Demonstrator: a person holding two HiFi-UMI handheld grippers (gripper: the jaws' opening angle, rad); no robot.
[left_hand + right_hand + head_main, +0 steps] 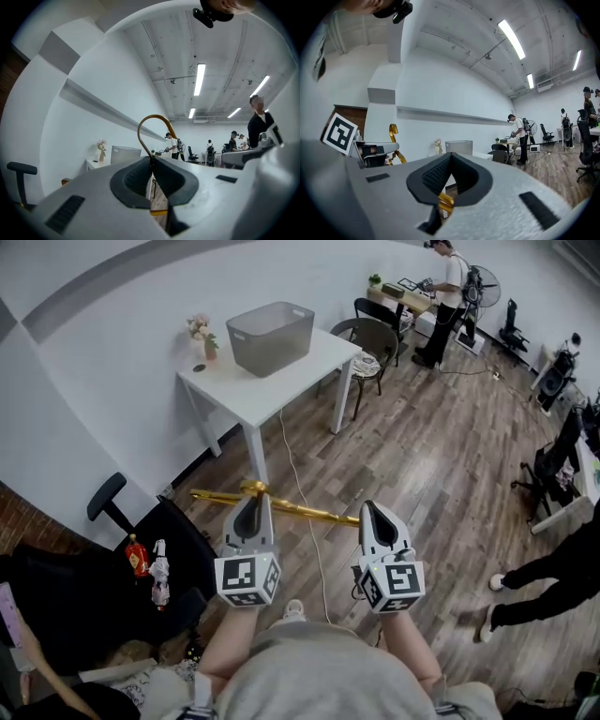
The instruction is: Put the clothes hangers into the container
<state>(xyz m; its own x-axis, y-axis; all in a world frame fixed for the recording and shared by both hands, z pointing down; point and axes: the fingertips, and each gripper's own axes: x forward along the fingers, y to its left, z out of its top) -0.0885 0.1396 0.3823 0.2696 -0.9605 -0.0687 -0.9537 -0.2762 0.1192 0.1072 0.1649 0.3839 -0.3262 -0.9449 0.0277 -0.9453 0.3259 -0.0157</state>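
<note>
The left gripper [251, 507] is clenched on the one gold hanger [309, 511]. Its jaws pinch the thin neck just under the hook, which curls up above them in the left gripper view. The right gripper [375, 517] is clenched too, with the gold bar of the same hanger caught low between its pads. Both grippers point level and side by side, and the hanger runs across between them, held in the air in front of the person and well apart from the container [272, 336].

There is one container, a grey basket with open handle slots. It stands on the one white table [281, 390] against the white wall [103, 362], next to one small vase of flowers [201, 334]. One dark chair [375, 341] sits at the table's far end, and one black office chair [111, 498] stands near the person's left, with a red bottle [138, 557] below it. A white cable [298, 479] trails over the wooden plank floor [431, 456]. One person [450, 292] stands at a far desk, and the legs of another [544, 582] show at the right edge
</note>
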